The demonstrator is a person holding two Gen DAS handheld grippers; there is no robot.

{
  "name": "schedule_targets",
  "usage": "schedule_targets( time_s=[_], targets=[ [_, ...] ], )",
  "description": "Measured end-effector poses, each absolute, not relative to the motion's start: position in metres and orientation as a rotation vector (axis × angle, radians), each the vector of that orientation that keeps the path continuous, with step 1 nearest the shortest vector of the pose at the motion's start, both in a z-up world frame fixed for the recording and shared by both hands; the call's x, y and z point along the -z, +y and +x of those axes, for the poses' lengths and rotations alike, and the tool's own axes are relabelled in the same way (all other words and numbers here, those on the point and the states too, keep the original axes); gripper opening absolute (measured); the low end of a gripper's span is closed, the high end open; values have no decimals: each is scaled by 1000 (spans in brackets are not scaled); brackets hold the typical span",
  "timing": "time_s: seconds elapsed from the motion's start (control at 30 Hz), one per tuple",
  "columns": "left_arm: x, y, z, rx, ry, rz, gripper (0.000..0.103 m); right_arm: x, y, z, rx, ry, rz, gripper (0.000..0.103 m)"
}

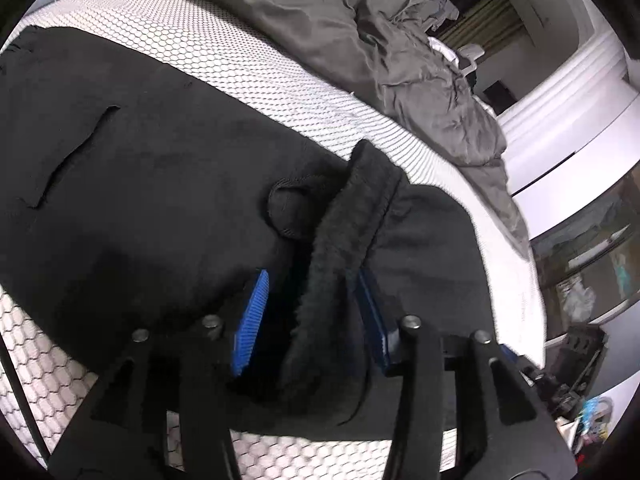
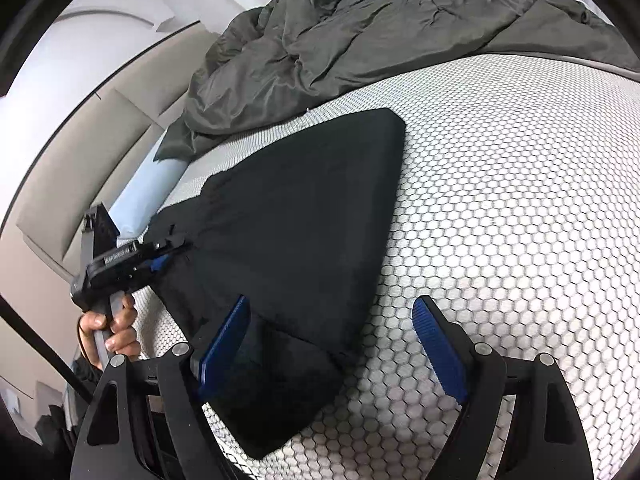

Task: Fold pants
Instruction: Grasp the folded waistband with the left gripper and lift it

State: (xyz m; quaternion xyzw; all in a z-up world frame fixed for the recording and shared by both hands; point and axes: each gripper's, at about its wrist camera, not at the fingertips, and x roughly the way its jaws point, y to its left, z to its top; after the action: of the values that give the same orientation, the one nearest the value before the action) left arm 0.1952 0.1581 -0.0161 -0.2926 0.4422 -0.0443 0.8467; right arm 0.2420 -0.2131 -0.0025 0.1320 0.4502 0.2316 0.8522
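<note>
While the black pants (image 1: 132, 168) lie on the honeycomb-patterned bed (image 1: 224, 56), both grippers work their near end.

Left wrist view: left gripper (image 1: 316, 316) jaws pinch a fleecy edge. Right wrist view: right gripper (image 2: 332, 344) jaws spread over a corner.

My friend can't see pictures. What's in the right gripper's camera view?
Black pants lie on a white honeycomb mattress. The open right gripper hovers over their corner; the left gripper pinches the far edge.
</note>
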Motion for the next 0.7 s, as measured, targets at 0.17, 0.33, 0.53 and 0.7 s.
schedule_targets(
  time_s=[0.17, 0.33, 0.53, 0.7],
  targets=[
    [21, 158, 189, 85, 944, -580, 42, 9, -215, 219, -543, 994, 268, 85],
    [9, 151, 184, 44, 911, -504, 43, 27, -203, 183, -524, 1026, 87, 85],
    [-47, 114, 156, 80, 735, -384, 53, 21, -224, 184, -615, 976, 352, 82],
    [-44, 18, 190, 341, 836, -341, 68, 35, -221, 203, -647, 1012, 543, 55]
  ],
)
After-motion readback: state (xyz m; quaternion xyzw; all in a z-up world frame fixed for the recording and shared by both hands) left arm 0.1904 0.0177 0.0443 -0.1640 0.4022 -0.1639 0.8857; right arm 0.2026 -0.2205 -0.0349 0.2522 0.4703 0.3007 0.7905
